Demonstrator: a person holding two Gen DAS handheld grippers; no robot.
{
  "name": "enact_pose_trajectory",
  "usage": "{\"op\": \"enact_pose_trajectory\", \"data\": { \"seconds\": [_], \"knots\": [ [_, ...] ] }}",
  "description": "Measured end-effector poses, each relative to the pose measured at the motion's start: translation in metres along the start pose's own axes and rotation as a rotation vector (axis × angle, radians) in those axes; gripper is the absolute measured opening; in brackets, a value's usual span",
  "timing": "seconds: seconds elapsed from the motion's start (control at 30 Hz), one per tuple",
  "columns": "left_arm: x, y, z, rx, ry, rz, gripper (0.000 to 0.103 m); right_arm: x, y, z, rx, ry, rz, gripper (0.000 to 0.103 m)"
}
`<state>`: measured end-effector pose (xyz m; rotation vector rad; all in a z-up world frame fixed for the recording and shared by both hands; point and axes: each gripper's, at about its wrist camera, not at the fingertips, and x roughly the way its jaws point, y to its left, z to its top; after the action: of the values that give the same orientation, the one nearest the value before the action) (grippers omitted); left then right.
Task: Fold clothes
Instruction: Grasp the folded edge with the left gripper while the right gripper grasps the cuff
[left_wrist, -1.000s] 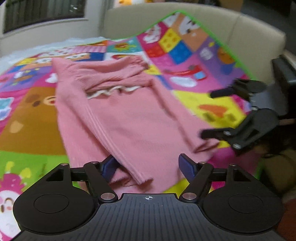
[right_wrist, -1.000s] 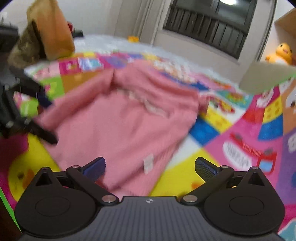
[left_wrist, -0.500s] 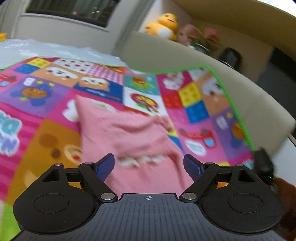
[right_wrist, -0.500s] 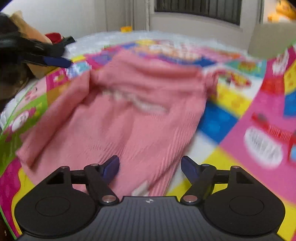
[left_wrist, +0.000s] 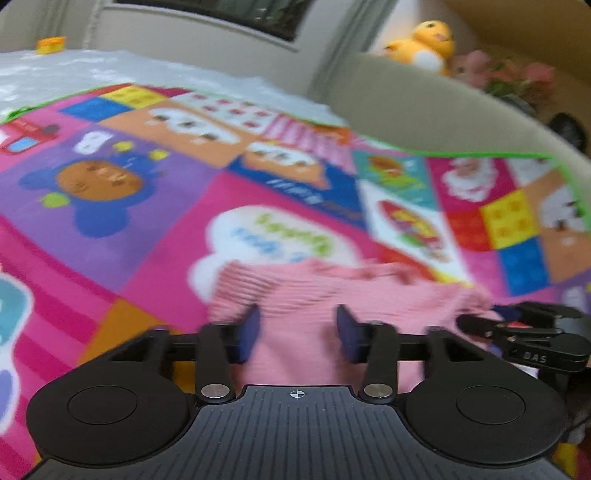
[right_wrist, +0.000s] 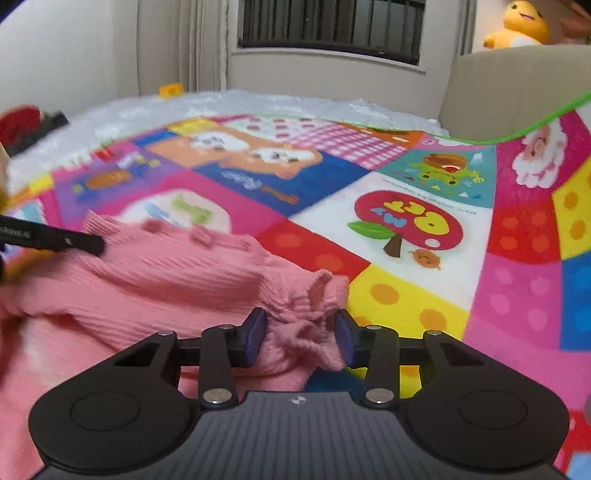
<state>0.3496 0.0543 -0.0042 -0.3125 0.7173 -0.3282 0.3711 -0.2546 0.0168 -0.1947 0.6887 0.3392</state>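
Two grippers work over a pink ribbed sweater (right_wrist: 177, 280) that lies on a bright patchwork play mat (right_wrist: 424, 177), the landmark for everything else. Seen from the right wrist camera, the sweater covers the mat's near left part, and its bunched, ruffled end sits by the yellow dotted square. The right gripper (right_wrist: 300, 334) has its jaws set narrowly apart with that ruffled bunch between the blue pads (right_wrist: 255, 334); whether the pads already pinch the knit cannot be told. The left gripper (left_wrist: 295, 328) hangs over the sweater's far edge, near the mat's white cloud picture, its jaws likewise narrowly apart with pink fabric seen between them, and contact is not clear because of blur. Beyond the mat's far edge lies a white fluffy cover (right_wrist: 258, 103), then a wall with a barred window (right_wrist: 328, 26). A beige cushion (right_wrist: 513, 81) stands at the mat's green-trimmed right edge, and a yellow plush toy (right_wrist: 521, 24) sits above it.
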Motion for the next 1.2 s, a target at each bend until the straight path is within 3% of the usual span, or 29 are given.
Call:
{"op": "enact_pose_trajectory", "data": {
  "seconds": [0.13,0.33,0.47,0.67,0.77,0.97,1.03,1.1,1.2],
  "knots": [
    [0.001,0.021,-0.004,-0.055,-0.016,-0.05,0.022,0.019,-0.003,0.005,-0.003,-0.005,-0.005,0.042],
    [0.0,0.017,-0.007,-0.032,-0.026,-0.045,0.022,-0.009,-0.015,0.02,0.077,-0.096,0.009,0.042],
    [0.0,0.015,-0.007,-0.026,-0.025,-0.041,0.022,0.013,-0.017,0.006,0.039,0.008,-0.027,0.044],
    [0.001,0.015,-0.007,-0.023,-0.022,-0.037,0.022,0.001,-0.017,0.008,0.075,-0.022,-0.031,0.048],
    [0.001,0.016,-0.007,-0.027,-0.022,-0.042,0.022,-0.023,-0.019,0.006,0.091,-0.059,0.019,0.048],
    [0.001,0.017,-0.006,-0.031,-0.026,-0.05,0.021,-0.037,-0.009,-0.017,0.056,0.008,0.08,0.05],
    [-0.004,0.017,-0.006,-0.047,-0.032,-0.057,0.024,-0.039,-0.012,-0.014,0.068,-0.004,0.082,0.052],
    [-0.014,0.017,-0.004,-0.083,-0.031,-0.075,0.046,-0.041,-0.016,-0.01,0.079,-0.015,0.084,0.052],
    [-0.033,0.016,0.0,-0.135,-0.019,-0.116,0.065,-0.044,-0.022,-0.005,0.096,-0.033,0.087,0.053]
  ]
}}
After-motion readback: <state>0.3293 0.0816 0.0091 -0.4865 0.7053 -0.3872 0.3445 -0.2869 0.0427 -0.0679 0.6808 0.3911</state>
